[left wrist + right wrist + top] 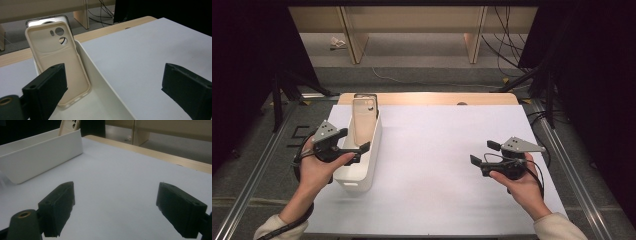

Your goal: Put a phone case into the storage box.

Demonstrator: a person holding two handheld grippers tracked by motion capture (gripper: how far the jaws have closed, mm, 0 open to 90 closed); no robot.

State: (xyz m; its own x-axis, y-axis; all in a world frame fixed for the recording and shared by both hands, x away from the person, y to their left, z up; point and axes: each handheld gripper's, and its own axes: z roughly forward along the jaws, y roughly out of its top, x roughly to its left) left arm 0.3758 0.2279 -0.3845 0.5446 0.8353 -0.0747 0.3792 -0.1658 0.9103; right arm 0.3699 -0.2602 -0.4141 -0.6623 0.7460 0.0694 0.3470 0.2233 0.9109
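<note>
Room lies wide across the white mat (437, 150) between my claws. My left gripper (348, 141) gapes empty over the white bin's (371, 160) long wall; my right gripper (484, 154) gapes empty too, well apart. Inside the bin, a beige phone case (58, 60) leans upright against a clear one (47, 20).

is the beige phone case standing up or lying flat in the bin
Standing up: the beige phone case leans on the white bin's far end, top above its rim.

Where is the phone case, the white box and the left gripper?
phone case (53, 62), left gripper view, middle of its inner face.
white box (368, 165), high view, its right outer wall.
left gripper (353, 140), high view, midway between its fingertips.
</note>
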